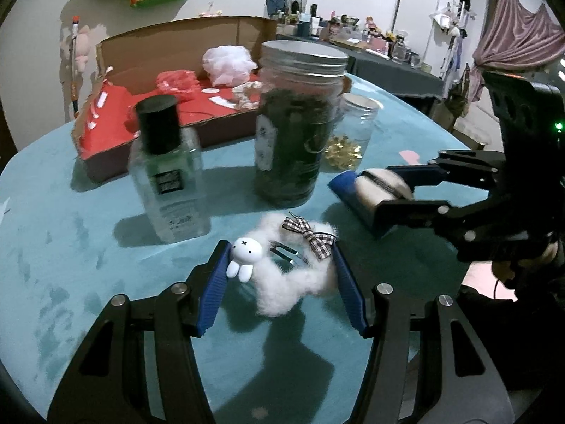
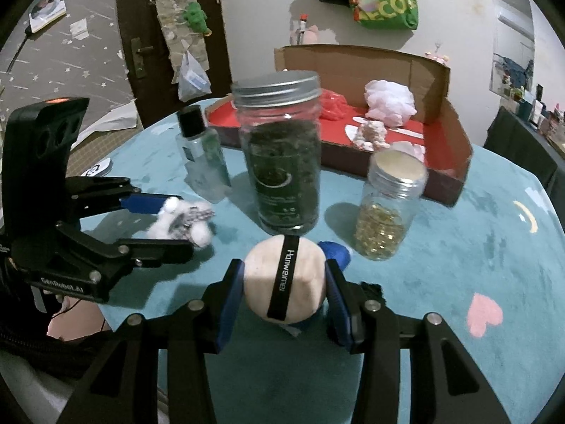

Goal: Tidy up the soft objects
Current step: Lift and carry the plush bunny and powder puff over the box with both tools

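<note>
The white fluffy hair clip with a small white rabbit figure and a checked bow (image 1: pixel 289 265) is sitting clamped between the blue fingers (image 1: pixel 215 282) of the left gripper (image 1: pixel 280 275) above the teal desk (image 1: pixel 88 247), its underside hidden. The right gripper (image 2: pixel 284 293) is holding a cream round puff with a black lettered strap (image 2: pixel 284 282); a blue piece behind it is mostly covered. Beyond are standing a blurred metal-lidded glass jar of dark contents (image 2: pixel 280 155), a smaller jar of gold bits (image 2: pixel 388 208), a clear black-capped bottle (image 1: pixel 166 169) and an open cardboard box with a red floor (image 2: pixel 445 134) holding pale soft bundles that are hard to make out.
</note>
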